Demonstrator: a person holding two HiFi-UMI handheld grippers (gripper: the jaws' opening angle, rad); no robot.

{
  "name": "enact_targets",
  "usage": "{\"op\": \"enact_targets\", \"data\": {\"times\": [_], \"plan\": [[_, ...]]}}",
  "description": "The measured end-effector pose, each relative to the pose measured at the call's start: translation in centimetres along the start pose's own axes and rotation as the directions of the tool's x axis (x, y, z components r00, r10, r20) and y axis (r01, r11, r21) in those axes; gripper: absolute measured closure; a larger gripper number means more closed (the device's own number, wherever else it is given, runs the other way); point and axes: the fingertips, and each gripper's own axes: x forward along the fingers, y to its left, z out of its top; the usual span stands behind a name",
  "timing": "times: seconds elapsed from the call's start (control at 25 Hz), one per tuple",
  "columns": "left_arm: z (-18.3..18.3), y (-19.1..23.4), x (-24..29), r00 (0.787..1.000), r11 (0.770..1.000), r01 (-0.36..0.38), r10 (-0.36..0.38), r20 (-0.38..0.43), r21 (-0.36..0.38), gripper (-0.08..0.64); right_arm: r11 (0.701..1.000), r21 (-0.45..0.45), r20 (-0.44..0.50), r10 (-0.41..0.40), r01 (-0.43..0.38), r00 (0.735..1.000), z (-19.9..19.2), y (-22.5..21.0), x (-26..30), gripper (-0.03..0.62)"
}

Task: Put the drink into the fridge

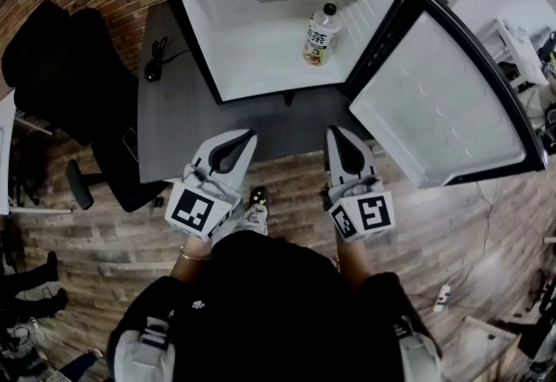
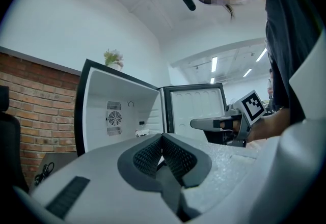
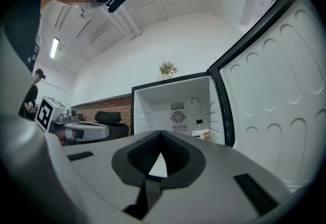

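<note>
The drink, a clear bottle [image 1: 321, 35] with a printed label, stands upright inside the open white fridge [image 1: 252, 50], toward its right wall; the right gripper view shows the bottle [image 3: 201, 133] beside the rear fan. The fridge door [image 1: 443, 111] is swung wide to the right. My left gripper [image 1: 244, 139] and right gripper [image 1: 335, 135] are side by side in front of the fridge, both shut and empty. In each gripper view the pads meet at the tips: left gripper [image 2: 162, 136], right gripper [image 3: 161, 133]. Both are apart from the bottle.
The fridge stands on a dark grey table [image 1: 174, 128] that carries a black cable [image 1: 156, 59] at its left. A black office chair [image 1: 61, 68] is left of the table, against a brick wall. A power strip [image 1: 443, 295] lies on the wooden floor at the right.
</note>
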Motion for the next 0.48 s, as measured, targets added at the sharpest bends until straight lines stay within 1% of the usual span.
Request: {"op": "enact_targets", "data": {"times": [0.28, 0.48], "plan": [[-0.49, 0.35, 0.6, 1.0, 1.0, 0.001, -0.001, -0.011, -0.003, 0.563, 1.0, -0.004, -0.015, 0.001, -0.001, 1.0, -0.54, -0.51, 0.52, 0.592], [-0.44, 0.36, 0.57, 1.0, 1.0, -0.006, 0.006, -0.006, 0.001, 0.563, 1.0, -0.013, -0.014, 0.017, -0.017, 1.0, -0.56, -0.27, 0.68, 0.592]]}}
